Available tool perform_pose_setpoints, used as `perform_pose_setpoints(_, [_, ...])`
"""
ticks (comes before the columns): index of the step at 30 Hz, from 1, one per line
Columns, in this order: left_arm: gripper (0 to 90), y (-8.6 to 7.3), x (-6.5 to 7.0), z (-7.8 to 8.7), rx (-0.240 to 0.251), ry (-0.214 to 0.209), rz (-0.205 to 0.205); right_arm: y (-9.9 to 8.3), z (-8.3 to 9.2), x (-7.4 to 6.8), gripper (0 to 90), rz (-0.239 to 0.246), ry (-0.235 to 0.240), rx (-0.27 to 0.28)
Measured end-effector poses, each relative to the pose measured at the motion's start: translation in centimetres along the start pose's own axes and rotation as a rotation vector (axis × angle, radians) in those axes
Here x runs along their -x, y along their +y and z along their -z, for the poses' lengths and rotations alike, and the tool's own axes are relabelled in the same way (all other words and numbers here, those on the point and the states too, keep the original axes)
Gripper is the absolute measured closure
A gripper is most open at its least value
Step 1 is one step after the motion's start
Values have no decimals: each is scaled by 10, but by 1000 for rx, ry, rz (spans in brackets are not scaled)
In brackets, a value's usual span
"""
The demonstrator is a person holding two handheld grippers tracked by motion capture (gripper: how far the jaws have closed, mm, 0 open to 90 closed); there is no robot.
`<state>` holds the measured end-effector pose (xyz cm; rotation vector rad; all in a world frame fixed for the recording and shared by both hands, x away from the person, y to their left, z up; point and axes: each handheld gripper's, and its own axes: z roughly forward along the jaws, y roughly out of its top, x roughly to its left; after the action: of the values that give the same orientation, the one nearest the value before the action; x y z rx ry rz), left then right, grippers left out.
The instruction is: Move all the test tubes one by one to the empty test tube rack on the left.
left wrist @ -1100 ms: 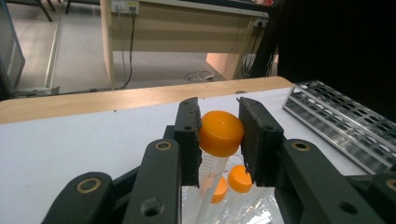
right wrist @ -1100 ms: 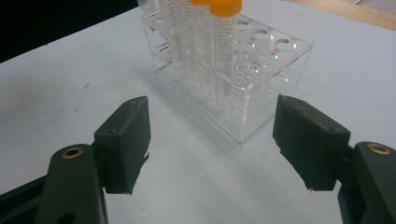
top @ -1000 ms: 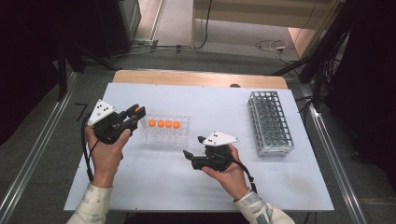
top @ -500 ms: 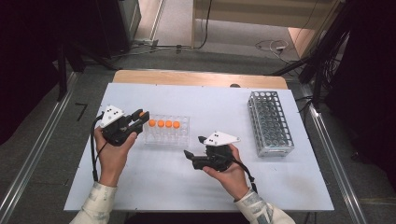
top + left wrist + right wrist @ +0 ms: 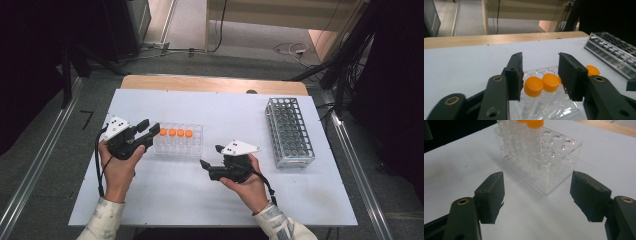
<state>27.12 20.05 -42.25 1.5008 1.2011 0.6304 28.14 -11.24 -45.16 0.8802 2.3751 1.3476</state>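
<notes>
A grey metal rack (image 5: 289, 132) stands at the white table's (image 5: 165, 195) right side.

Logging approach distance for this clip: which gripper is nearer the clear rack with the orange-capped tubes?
Left. The left gripper sits at the clear rack's left end, its open fingers just before the nearest tubes. The right gripper waits open, clear of its near right corner.

Bright tabletop, dark surrounds, soft focus

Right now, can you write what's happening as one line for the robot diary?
left gripper: jaws just opening, at the orange-capped tubes, nothing gripped | right gripper: open, empty, facing the clear rack | metal rack: untouched
</notes>
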Motion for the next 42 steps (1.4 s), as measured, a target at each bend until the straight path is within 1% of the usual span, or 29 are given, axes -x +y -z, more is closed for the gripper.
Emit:
perform_pose_setpoints(5, [424, -4, 3, 8, 5, -5, 17, -3, 5, 6, 263, -3, -18, 1])
perform_pose_setpoints(7, [376, -6, 5, 12, 3, 2, 17, -5, 8, 10, 263, -10, -28, 1])
perform_pose_setpoints(9, [337, -8, 5, 15, 7, 2, 28, -8, 13, 15, 263, -20, -41, 3])
perform_pose_setpoints(13, [281, -13, 7, 18, -3, 6, 25, -15, 24, 26, 263, -40, -68, 9])
perform_pose_setpoints(20, [253, -21, 9, 20, -22, 6, 21, -22, 42, 40, 263, -60, -98, 24])
perform_pose_setpoints(23, [252, -22, 10, 22, -25, 4, 21, -25, 45, 43, 263, -66, -107, 24])
perform_pose_setpoints(31, [250, -28, 9, 29, -24, 2, 30, -30, 52, 48, 262, -79, -123, 22])
perform_pose_setpoints(34, [238, -31, 7, 31, -34, 10, 28, -32, 55, 50, 262, -82, -130, 25])
perform_pose_setpoints(42, [230, -33, 7, 35, -28, 20, 30, -37, 62, 55, 261, -95, -142, 27])
